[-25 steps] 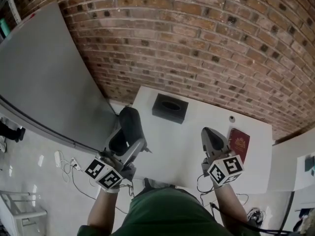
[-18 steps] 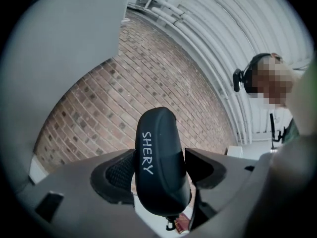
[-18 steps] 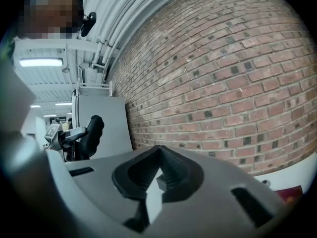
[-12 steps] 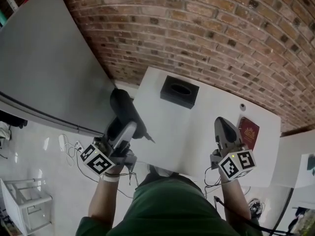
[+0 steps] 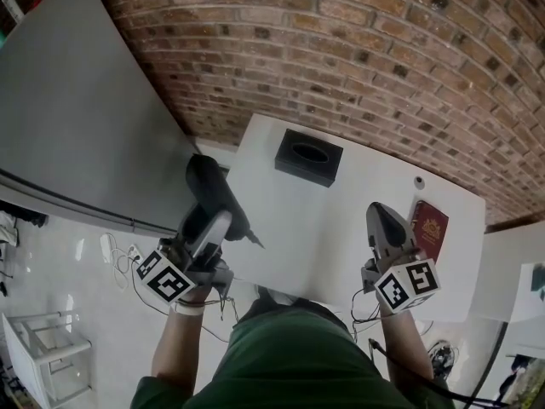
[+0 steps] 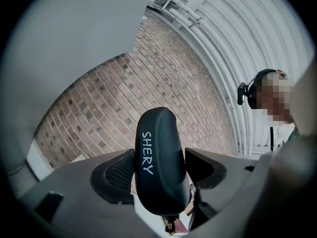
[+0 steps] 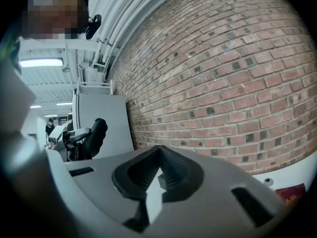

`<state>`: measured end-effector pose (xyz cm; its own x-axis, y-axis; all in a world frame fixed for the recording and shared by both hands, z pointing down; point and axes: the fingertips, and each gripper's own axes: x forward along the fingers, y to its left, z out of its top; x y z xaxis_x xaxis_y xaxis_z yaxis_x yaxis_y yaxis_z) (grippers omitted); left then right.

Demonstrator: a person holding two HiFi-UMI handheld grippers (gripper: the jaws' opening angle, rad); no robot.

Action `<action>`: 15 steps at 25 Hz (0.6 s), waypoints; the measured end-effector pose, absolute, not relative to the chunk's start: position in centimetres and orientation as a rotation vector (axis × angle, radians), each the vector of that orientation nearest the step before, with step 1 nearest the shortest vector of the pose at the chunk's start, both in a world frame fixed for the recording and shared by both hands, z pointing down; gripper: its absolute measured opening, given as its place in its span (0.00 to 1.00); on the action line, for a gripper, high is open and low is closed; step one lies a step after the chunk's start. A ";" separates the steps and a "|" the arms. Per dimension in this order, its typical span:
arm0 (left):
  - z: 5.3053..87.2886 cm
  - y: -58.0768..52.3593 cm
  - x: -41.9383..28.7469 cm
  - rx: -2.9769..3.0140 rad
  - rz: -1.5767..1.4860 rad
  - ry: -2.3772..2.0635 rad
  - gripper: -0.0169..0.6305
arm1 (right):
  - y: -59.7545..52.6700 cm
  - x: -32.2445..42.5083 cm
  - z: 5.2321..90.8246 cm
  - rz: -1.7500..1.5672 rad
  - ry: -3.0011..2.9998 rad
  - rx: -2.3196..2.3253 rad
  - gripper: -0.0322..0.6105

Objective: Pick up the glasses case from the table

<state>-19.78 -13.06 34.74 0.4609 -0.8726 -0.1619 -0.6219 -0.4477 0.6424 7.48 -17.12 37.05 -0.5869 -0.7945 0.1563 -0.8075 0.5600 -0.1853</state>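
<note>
The black glasses case, marked SHERY in white, stands upright between the jaws of my left gripper, which is shut on it. In the head view the case hangs off the left edge of the white table, above the floor, with the left gripper below it. My right gripper hovers over the table's right part. Its jaws meet with nothing between them. The right gripper view also catches the held case at the far left.
A black box with an oval opening sits at the table's far side. A dark red booklet lies right of my right gripper, with a small white round thing beyond it. A brick wall backs the table; a grey panel stands left.
Over the second, the left gripper with the case has drifted left, from the table's left edge to beyond it. In the last half second almost nothing moved.
</note>
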 end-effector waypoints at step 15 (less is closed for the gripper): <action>35.4 -13.2 -19.9 2.208 -0.637 -1.265 0.50 | -17.2 7.3 36.2 0.318 -2.750 1.382 0.05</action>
<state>-19.90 -13.23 35.37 0.4550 -0.8789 -0.1429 -0.6381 -0.4338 0.6361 7.32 -17.23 36.20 -0.6004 -0.7884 0.1338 -0.7982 0.5804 -0.1614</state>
